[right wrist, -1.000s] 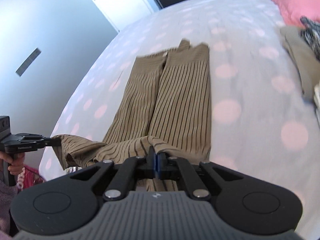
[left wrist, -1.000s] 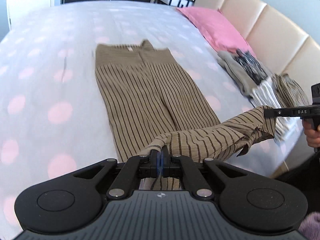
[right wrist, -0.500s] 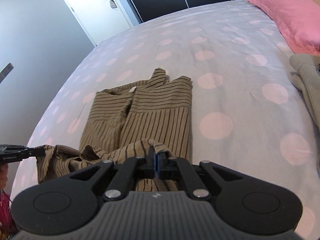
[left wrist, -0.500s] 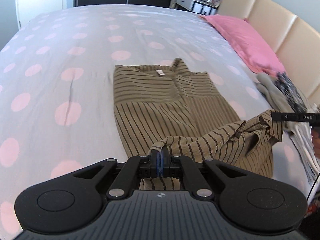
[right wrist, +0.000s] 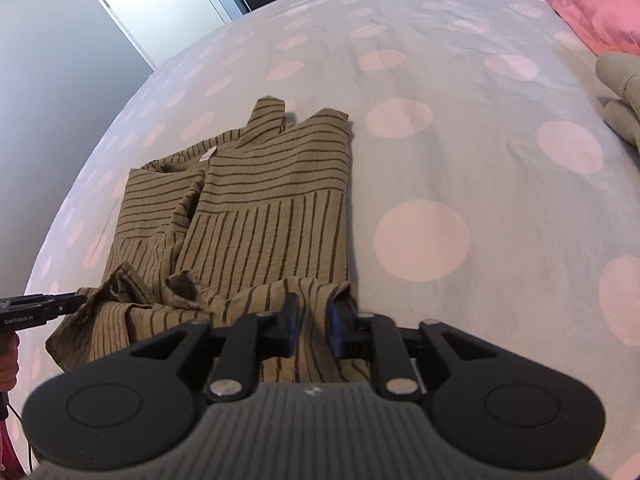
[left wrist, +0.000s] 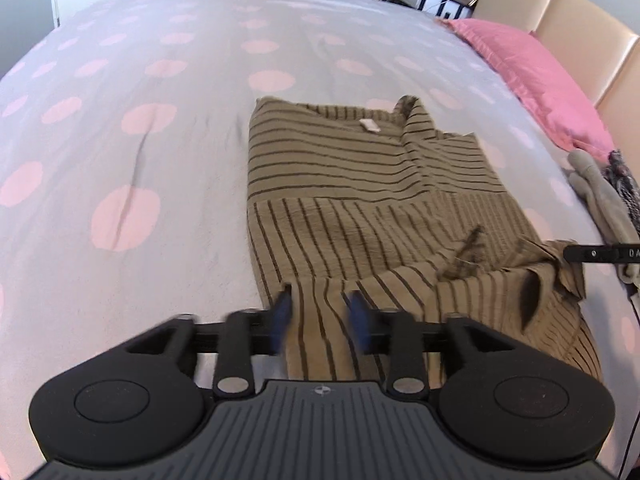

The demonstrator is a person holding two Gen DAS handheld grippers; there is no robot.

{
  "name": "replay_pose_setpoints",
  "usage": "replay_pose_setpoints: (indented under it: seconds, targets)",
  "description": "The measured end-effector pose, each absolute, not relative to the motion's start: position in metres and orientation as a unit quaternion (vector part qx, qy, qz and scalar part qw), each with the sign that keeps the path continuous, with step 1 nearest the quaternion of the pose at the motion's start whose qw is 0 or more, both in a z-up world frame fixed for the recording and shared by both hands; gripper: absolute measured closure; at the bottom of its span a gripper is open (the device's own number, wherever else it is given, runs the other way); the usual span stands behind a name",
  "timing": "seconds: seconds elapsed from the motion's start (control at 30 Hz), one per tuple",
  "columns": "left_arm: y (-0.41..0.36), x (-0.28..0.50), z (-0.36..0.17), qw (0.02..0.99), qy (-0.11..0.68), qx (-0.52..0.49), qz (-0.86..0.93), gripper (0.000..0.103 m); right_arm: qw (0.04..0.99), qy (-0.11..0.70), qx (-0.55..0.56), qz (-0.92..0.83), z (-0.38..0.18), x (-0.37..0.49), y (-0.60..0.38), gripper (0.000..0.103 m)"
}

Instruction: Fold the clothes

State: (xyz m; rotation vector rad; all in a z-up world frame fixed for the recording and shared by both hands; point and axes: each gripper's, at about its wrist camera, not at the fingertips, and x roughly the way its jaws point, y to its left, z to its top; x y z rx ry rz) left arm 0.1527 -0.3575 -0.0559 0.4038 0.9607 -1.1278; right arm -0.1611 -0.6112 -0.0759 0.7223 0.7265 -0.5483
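A tan garment with dark stripes (left wrist: 360, 208) lies on the bed, its lower part folded up over the middle; it also shows in the right wrist view (right wrist: 260, 216). My left gripper (left wrist: 320, 316) is open, its blue pads apart over the folded hem at the garment's left side. My right gripper (right wrist: 314, 324) is open too, its pads apart over the hem at the right side. Each gripper's tip shows in the other view, at the hem's far corner (left wrist: 592, 254) (right wrist: 44, 306).
The bed has a grey cover with pink dots (left wrist: 132, 120). A pink pillow (left wrist: 540, 80) lies by the beige headboard (left wrist: 580, 12). Other clothes (left wrist: 600, 196) lie at the right edge of the bed. A white door (right wrist: 132, 4) stands beyond the bed.
Both grippers carried the hem forward over the garment, lowered it and opened, letting the fabric go. The garment now lies folded shorter.
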Motion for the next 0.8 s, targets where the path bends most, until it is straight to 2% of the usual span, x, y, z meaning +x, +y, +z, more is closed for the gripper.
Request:
replay_pose_setpoints:
  seconds: [0.07,0.23,0.4,0.57,0.7,0.8]
  targets:
    - [-0.345,0.145,-0.043,0.724,0.418,0.184,-0.516,0.052,0.842,0.336,0.337,-0.256,-0.068,-0.169,-0.605,0.074]
    - [-0.308,0.113,-0.016,0.717,0.388,0.221,-0.536,0.052,0.859,0.342,0.295,-0.241,-0.045,-0.191,-0.568,0.072]
    - [-0.265,0.066,-0.013,0.705,0.344,0.290,-0.549,0.052,0.871,0.386,0.208,-0.221,-0.035,-0.210,-0.512,0.069]
    - [-0.237,0.020,-0.036,0.690,0.300,0.379,-0.539,0.052,0.868,0.430,0.119,-0.216,-0.046,-0.229,-0.463,0.067]
    - [-0.231,-0.015,-0.059,0.685,0.235,0.447,-0.524,0.052,0.863,0.453,0.066,-0.214,-0.062,-0.236,-0.436,0.066]
    - [-0.233,-0.040,-0.080,0.686,0.191,0.493,-0.500,0.052,0.858,0.469,0.005,-0.210,-0.076,-0.233,-0.417,0.061]
